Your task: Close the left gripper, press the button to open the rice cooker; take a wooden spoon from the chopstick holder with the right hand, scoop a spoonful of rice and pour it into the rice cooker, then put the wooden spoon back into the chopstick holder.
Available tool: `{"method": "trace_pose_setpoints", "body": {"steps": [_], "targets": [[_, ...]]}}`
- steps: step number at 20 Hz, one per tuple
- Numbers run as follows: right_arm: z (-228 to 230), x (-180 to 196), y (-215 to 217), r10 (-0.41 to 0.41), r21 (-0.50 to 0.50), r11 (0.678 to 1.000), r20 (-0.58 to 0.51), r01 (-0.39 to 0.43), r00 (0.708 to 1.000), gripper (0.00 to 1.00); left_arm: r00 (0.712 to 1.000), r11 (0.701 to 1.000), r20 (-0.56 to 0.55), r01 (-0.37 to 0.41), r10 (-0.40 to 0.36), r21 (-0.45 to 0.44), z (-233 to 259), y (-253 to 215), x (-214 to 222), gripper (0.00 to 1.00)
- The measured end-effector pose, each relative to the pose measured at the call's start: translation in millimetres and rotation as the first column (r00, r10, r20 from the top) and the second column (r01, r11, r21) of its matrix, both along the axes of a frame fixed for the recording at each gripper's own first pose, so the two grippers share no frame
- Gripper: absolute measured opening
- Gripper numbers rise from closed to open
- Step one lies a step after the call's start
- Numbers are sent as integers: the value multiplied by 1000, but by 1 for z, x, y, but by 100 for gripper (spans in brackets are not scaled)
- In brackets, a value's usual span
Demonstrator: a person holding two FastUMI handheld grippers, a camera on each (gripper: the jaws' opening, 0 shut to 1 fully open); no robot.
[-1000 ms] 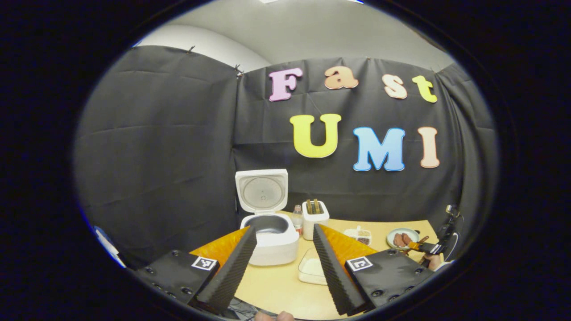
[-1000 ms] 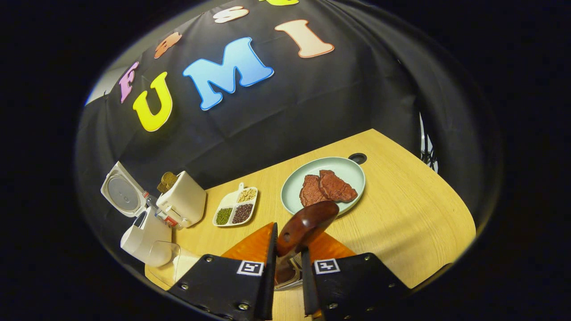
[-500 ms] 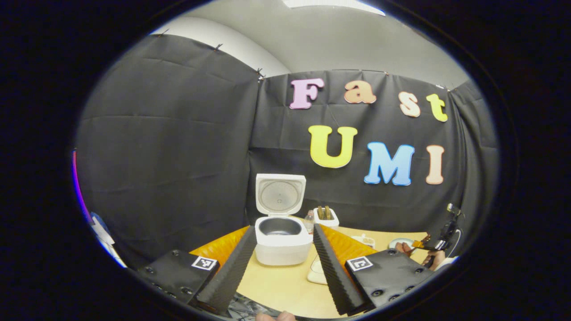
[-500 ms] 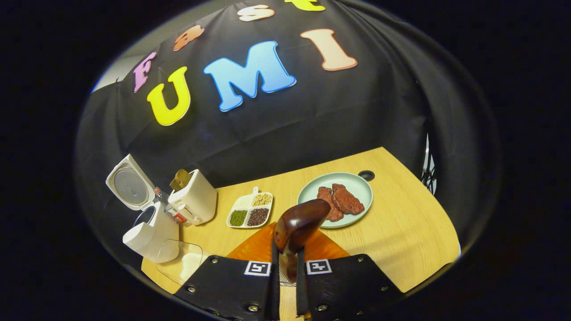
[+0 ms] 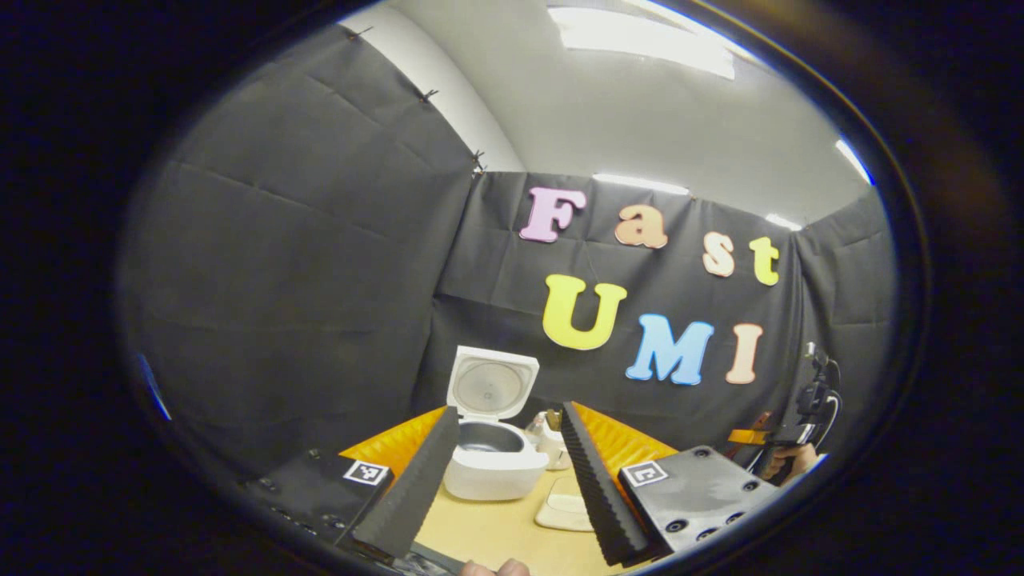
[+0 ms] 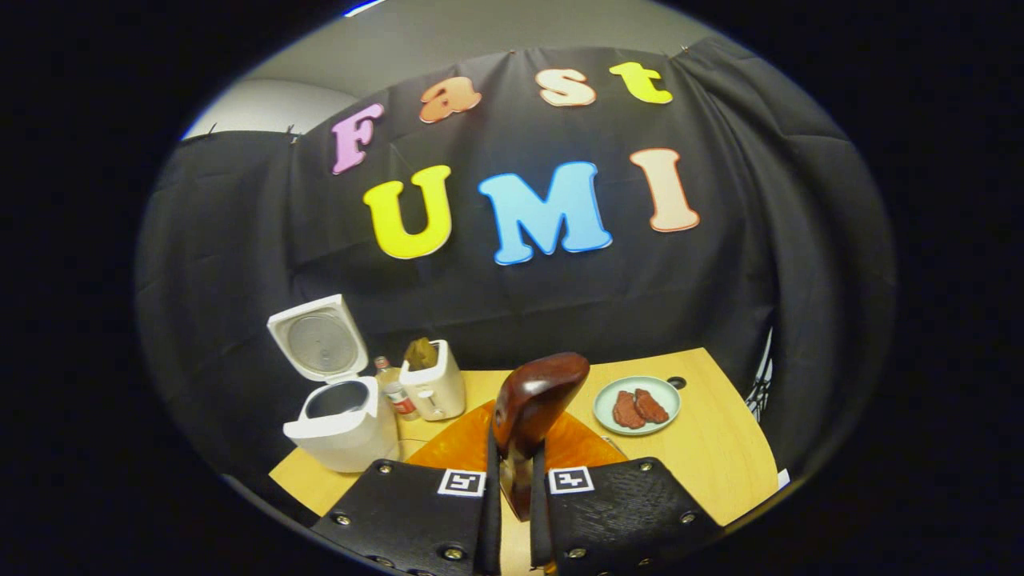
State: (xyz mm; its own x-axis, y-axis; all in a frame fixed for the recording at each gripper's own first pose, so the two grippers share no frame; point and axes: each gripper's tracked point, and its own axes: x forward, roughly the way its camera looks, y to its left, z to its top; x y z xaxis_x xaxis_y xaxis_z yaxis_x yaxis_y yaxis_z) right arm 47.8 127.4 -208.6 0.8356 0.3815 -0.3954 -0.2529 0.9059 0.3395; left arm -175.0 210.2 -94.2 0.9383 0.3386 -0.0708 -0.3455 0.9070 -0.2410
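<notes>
I am clamping the right gripper (image 6: 512, 500) on the wooden spoon (image 6: 530, 404), both fingers pressing its handle while the dark bowl is rising straight ahead of me, tilted a little to the right. The bowl is showing its rounded back, so I cannot tell whether anything is in it. Ahead and to the left of this gripper, the rice cooker (image 6: 344, 428) is standing with its lid up, and just to the right of the cooker the chopstick holder (image 6: 434, 388) is sitting near a small bottle (image 6: 392, 388). Ahead to the right, a plate (image 6: 606, 416) with two pieces of meat is resting on the table (image 6: 720, 448).

My left gripper (image 5: 508, 480) is hanging released, fingers spread wide and empty, with the open cooker straight ahead between them.

I judge the button step done (lid already up) and the spoon taken; the scooping appears to be next, calling for a swing left and down toward the rice.

The left gripper view is giving me what the right one is hiding: a shallow clear dish (image 5: 564, 510) just beside the cooker, and my other hand (image 5: 788, 460) far off to the right.
</notes>
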Motion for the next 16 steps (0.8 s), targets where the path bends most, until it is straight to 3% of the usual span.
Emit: {"method": "trace_pose_setpoints", "body": {"steps": [3,9,11,13,16], "targets": [[34,-18,49,66,61,996,-5,-66,998,14,1000,1000,29,-2,2,-14,8,18,3,84],[55,28,136,107,36,993,108,-111,988,14,997,997,5,-77,77,9,7,66,20,84],[41,43,164,107,20,994,122,-110,987,14,997,996,-9,-75,75,41,9,75,32,84],[29,51,177,98,3,995,128,-100,987,14,996,993,-49,-71,76,93,4,87,48,84],[46,67,153,38,-81,997,260,-17,965,15,997,994,-58,-53,59,99,8,89,80,87]]}}
